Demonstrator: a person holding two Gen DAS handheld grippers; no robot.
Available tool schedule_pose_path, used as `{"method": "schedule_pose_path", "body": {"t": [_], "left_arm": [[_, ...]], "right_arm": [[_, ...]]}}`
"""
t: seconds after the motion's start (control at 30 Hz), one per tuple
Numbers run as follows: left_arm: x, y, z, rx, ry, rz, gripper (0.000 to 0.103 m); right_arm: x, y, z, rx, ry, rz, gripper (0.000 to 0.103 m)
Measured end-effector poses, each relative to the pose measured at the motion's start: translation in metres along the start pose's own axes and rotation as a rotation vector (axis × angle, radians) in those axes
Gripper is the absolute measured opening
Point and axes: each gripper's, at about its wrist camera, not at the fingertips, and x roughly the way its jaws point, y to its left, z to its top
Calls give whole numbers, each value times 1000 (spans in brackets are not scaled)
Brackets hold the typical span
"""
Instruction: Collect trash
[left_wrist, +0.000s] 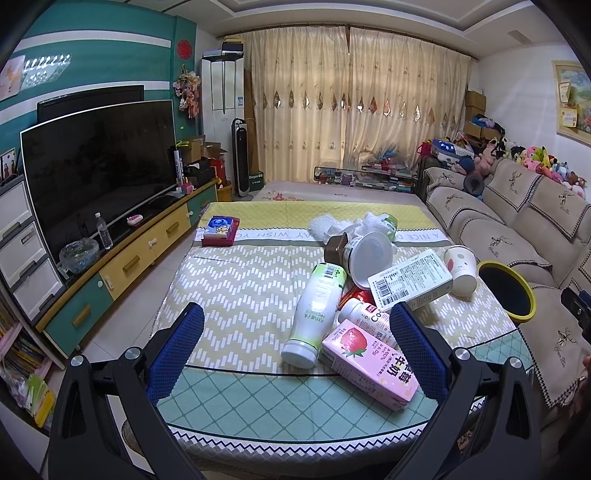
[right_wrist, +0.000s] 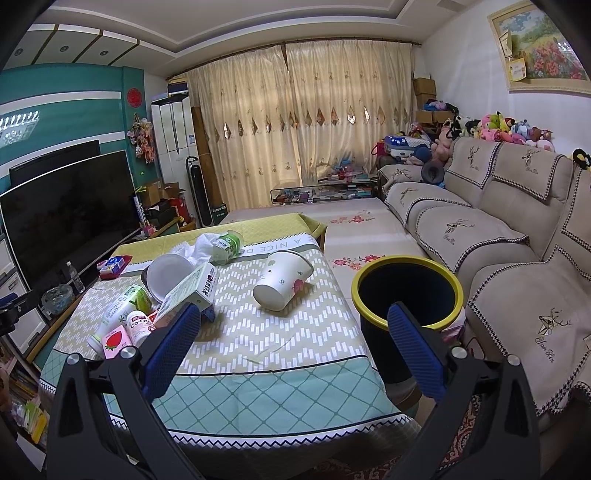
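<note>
A heap of trash lies on the cloth-covered table (left_wrist: 240, 295): a white milk bottle (left_wrist: 316, 314) on its side, a pink strawberry milk carton (left_wrist: 369, 363), a white Co-Q10 bottle (left_wrist: 364, 317), a green-white box (left_wrist: 412, 278), a white lid (left_wrist: 371, 258) and a paper cup (left_wrist: 460, 267). My left gripper (left_wrist: 295, 347) hangs open over the near table edge, its fingers either side of the carton and bottle, touching nothing. In the right wrist view the paper cup (right_wrist: 282, 278) lies tipped over. My right gripper (right_wrist: 291, 347) is open above the table's right corner. A dark bin with a yellow rim (right_wrist: 406, 291) stands beside the table.
A red tissue box (left_wrist: 220, 230) and crumpled white paper (left_wrist: 354, 225) lie at the table's far end. A beige sofa (right_wrist: 498, 240) runs along the right, close to the bin. A TV (left_wrist: 99, 166) on a low cabinet stands left. A second low table sits beyond.
</note>
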Motion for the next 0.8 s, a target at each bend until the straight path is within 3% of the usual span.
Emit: {"method": "schedule_pose_path", "body": {"t": [0.8], "left_arm": [[6, -1, -4, 0, 14, 0, 99]], "right_arm": [[2, 0, -1, 2, 4, 0, 97]]}}
